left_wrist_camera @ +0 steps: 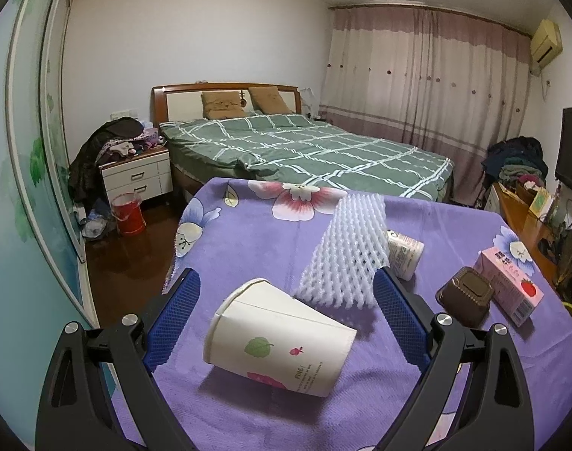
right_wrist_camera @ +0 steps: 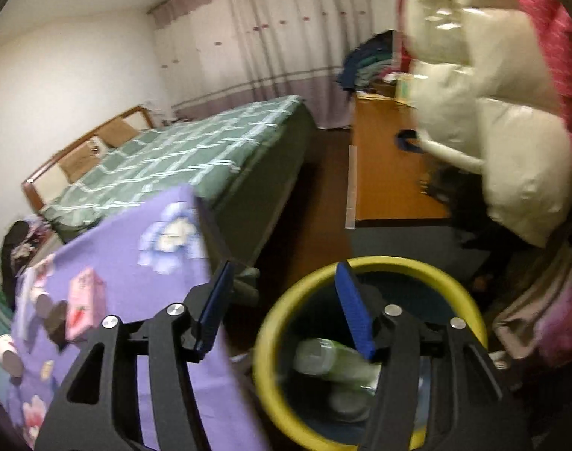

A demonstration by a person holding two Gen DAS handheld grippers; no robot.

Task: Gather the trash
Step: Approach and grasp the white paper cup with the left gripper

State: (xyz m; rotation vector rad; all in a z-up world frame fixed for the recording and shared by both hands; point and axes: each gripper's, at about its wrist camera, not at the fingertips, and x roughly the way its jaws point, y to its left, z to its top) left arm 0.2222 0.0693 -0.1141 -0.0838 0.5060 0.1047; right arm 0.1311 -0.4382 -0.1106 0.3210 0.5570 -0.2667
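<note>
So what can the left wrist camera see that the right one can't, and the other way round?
Only the left view shows the paper cup lying on its side between the open left gripper, the white foam net, the nightstand and the red bucket.

Only the right view shows the yellow-rimmed bin with a bottle inside, below the open, empty right gripper.

Both show the purple cloth, the pink carton, the bed and the curtains.
</note>
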